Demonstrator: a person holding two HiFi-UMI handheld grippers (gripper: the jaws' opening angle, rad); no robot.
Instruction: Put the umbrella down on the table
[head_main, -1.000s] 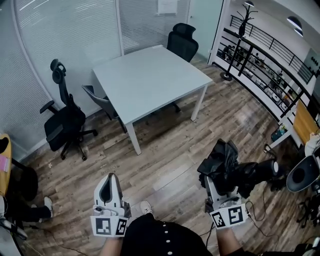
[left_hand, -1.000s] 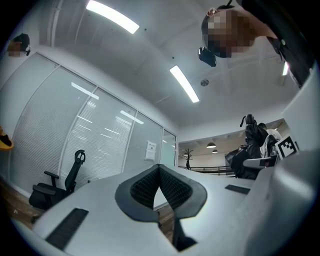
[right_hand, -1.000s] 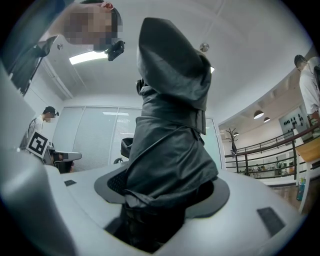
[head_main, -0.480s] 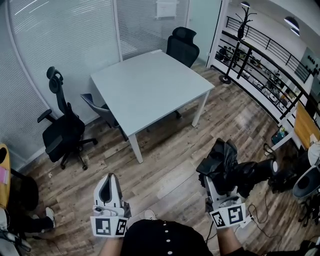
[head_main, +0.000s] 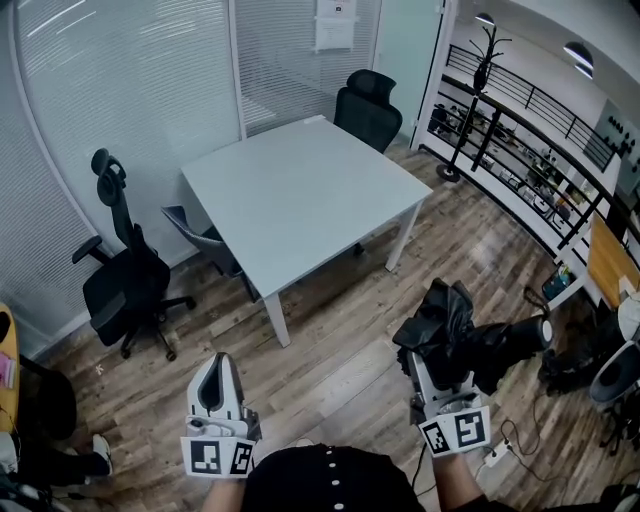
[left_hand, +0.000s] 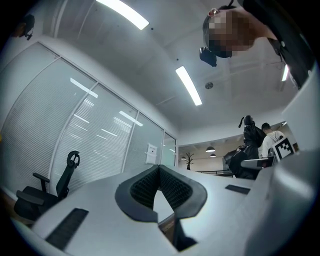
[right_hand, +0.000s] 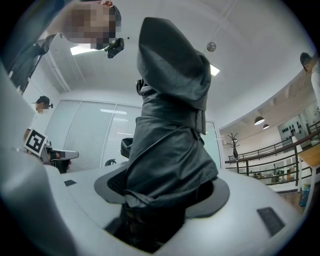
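The white square table (head_main: 300, 190) stands ahead on the wooden floor, some way beyond both grippers. My right gripper (head_main: 437, 352) is shut on a folded black umbrella (head_main: 470, 340), which lies across the jaws with its handle end pointing right. In the right gripper view the umbrella's fabric (right_hand: 170, 125) bulges up out of the right gripper (right_hand: 165, 192) and hides the pads. My left gripper (head_main: 214, 384) is held at the lower left with its tips together and nothing in it. The left gripper view shows that gripper (left_hand: 159, 169) with its pads meeting at the tips.
A black office chair (head_main: 125, 270) stands left of the table, another (head_main: 368, 95) behind it, and a grey chair (head_main: 200, 225) is tucked under its left side. Glass walls run behind. A railing with shelves (head_main: 520, 140) and a coat stand (head_main: 480, 60) are at the right. A cable (head_main: 498, 452) lies on the floor.
The table has come nearer and sits lower in the head view. Both grippers keep their places in the picture, with the umbrella still gripped in the right one.
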